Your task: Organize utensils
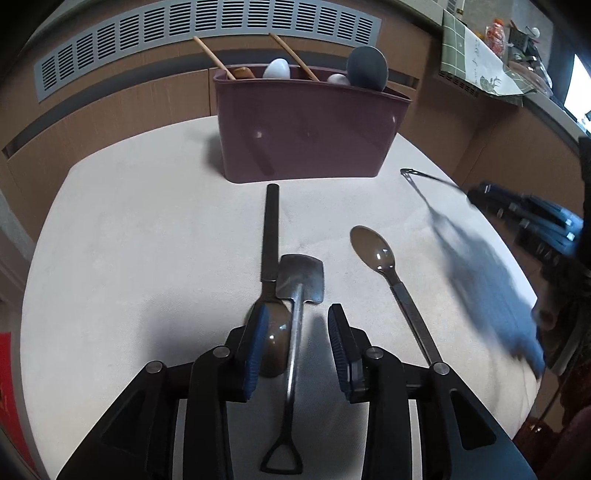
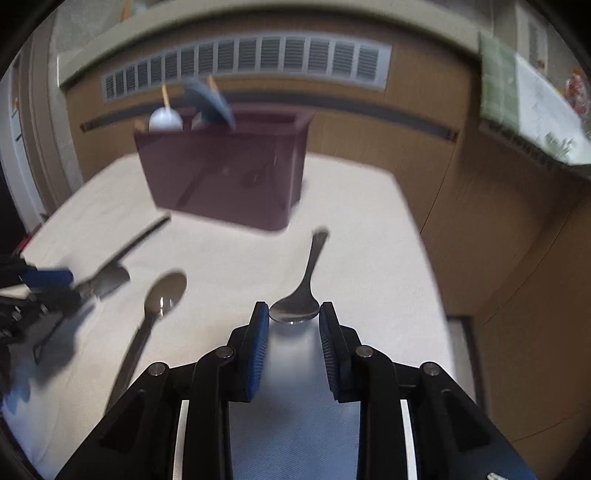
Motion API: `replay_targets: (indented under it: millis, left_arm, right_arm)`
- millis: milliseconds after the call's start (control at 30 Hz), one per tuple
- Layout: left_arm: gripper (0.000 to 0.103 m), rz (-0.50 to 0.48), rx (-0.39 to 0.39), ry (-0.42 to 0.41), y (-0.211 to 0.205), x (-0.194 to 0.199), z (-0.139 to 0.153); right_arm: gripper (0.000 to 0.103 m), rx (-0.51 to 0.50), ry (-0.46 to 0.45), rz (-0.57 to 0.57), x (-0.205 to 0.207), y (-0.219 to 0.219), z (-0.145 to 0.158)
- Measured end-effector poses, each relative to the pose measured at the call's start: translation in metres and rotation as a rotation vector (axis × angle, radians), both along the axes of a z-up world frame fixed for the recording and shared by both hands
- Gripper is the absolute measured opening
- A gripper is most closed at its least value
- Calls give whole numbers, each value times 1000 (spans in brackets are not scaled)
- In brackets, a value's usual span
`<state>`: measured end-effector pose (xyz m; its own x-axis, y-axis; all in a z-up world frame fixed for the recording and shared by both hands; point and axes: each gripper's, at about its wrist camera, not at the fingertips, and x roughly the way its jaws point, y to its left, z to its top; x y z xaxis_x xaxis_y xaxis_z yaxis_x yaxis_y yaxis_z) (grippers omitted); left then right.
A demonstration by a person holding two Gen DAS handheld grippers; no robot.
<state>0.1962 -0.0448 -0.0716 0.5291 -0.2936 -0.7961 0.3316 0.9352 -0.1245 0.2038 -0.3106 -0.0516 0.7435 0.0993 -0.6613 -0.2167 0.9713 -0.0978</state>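
A maroon utensil holder [image 1: 306, 129] stands at the table's far side with several utensils in it; it also shows in the right wrist view [image 2: 225, 173]. My left gripper [image 1: 295, 328] is open just above a steel shovel-shaped spoon [image 1: 299, 284] and a black-handled brown spoon [image 1: 271, 236] lying side by side. A brown spoon with a steel handle [image 1: 373, 254] lies to the right. My right gripper [image 2: 293, 321] is shut on the bowl of a steel spoon [image 2: 306, 284], whose handle points away toward the holder. It appears blurred at the right of the left view [image 1: 517, 218].
The table has a beige cloth [image 1: 147, 229]. Wooden panels with a grey vent grille [image 1: 207, 33] run behind it. A counter with a green cloth [image 1: 476, 55] and clutter is at the far right. The left gripper shows at the left of the right view [image 2: 40, 291].
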Motion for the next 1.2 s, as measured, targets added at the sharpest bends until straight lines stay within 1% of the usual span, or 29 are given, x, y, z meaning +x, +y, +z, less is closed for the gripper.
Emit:
replay_targets:
  millis: [33,133,267,300,333,367,400,467,567,633,667,733,800,833,867,967,1100,1200]
  left_arm:
    - [35,1,-3,-4,-2,0,0]
    - [35,11,-28,-1,-1,3,2]
    - [35,55,-50,8,5,18,5]
    - [35,63,-57,13,6,23,6]
    - [35,71,-67,22,7,30,6]
    - [35,73,-71,34,7,38,6]
    - [35,72,-63,43,6,47,5]
    - [35,77,-16,62,1,62,0]
    - [35,68,5,99,-4,76,-9]
    - [35,73,14,81,-7,76,-9]
    - [35,72,6,81,-7,75,-8]
    - [35,71,-26,77,-4,71,-6]
    - [35,70,-27,65,-2,68,-4]
    - [35,71,-25,60,-1,65,-3]
    - [35,75,-27,59,1,63,-3]
    - [35,86,-50,56,6,56,-2]
    - [35,81,-76,35,9,44,3]
    - [35,77,-87,35,9,41,5]
  right_arm:
    - [25,14,-35,0,-2,-3,10]
    - [25,30,-96,0,-3,-8,31]
    - [24,55,-127,-12,-1,-14,43]
    - [18,59,-133,-13,0,-15,45]
    - [3,62,-137,-12,1,-15,46]
    - [2,64,-130,-4,3,-13,47]
    - [2,69,-122,3,5,-13,47]
    - [2,66,-129,5,6,-11,47]
    - [2,72,-131,13,6,-10,47]
    - [2,82,-127,15,5,-13,46]
    - [2,88,-110,22,6,-15,43]
    - [3,118,-35,30,12,-22,31]
    - [4,165,38,34,13,-34,19]
    - [4,182,57,39,10,-39,15]
    - [5,189,65,46,7,-43,13]
    - [15,173,54,70,-9,-54,9]
    - [18,163,75,51,-25,-75,4]
    - [20,137,105,1,-25,-95,-3]
